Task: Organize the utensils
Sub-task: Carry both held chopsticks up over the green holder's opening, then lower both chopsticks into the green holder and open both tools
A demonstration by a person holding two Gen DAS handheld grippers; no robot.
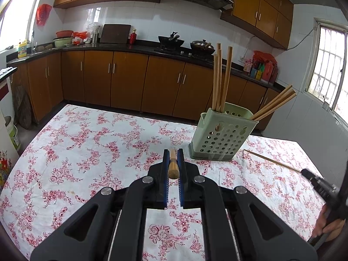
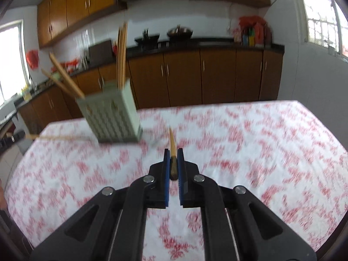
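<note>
A pale green perforated utensil holder (image 1: 221,137) stands on the floral tablecloth (image 1: 87,141), with several wooden chopsticks (image 1: 219,78) in it, some upright and some leaning right. My left gripper (image 1: 173,153) is shut on one wooden chopstick (image 1: 173,168), whose butt end points at the camera. At the right edge, my right gripper (image 1: 304,171) holds another chopstick (image 1: 271,163) that points toward the holder's base. The right wrist view is blurred. In it my right gripper (image 2: 173,153) is shut on its chopstick (image 2: 172,139), with the holder (image 2: 111,117) ahead to the left and the left gripper (image 2: 18,136) at the far left.
The table's far edge (image 1: 130,111) faces brown floor cabinets (image 1: 130,80) under a dark counter with woks (image 1: 171,41). A barred window (image 1: 326,65) is on the right wall. A person's hand (image 1: 328,224) grips the right tool at the table's right corner.
</note>
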